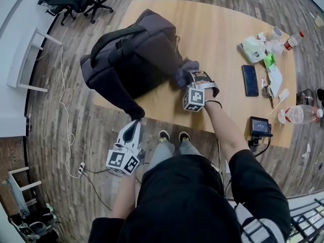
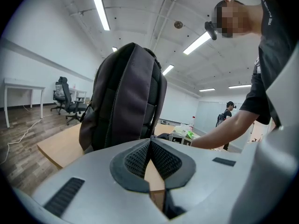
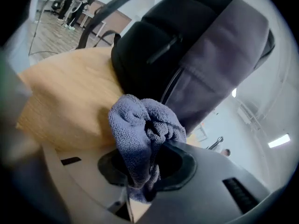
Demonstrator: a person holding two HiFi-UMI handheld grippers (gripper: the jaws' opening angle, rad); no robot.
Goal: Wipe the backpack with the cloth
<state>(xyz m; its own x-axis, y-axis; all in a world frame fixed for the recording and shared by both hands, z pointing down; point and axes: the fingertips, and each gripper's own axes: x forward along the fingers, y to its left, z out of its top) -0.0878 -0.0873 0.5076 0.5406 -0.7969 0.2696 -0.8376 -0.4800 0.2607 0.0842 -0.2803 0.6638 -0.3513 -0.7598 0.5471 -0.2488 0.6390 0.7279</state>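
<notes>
Grey-blue terry cloth [image 3: 142, 134] was bunched between the jaws of the right gripper [image 3: 149, 168], which were clamped on it, so that a loose wad stood out past the tips. From the head view this gripper [image 1: 189, 80] reached over the near part of the light wooden table [image 1: 223, 39] and held the cloth [image 1: 183, 74] at the lower right flank of the backpack [image 1: 132, 59]. Whether the fabric actually pressed on the pack could not be made out.

The backpack [image 3: 201, 45], black with dark grey panels, stood on the table's left end with its straps towards the far side. Its near bottom corner hung over the table's near edge.

The left gripper [image 1: 134, 126] sat off that edge, below the overhanging corner and close to it. Its jaws were closed together with nothing between them, and its own view showed the textured pads [image 2: 135, 158] meeting in front of the upright backpack [image 2: 126, 97].

Well apart on the table's right side lay a dark phone [image 1: 250, 80], a plastic water bottle [image 1: 298, 114] and a pack of wipes [image 1: 254, 48].
</notes>
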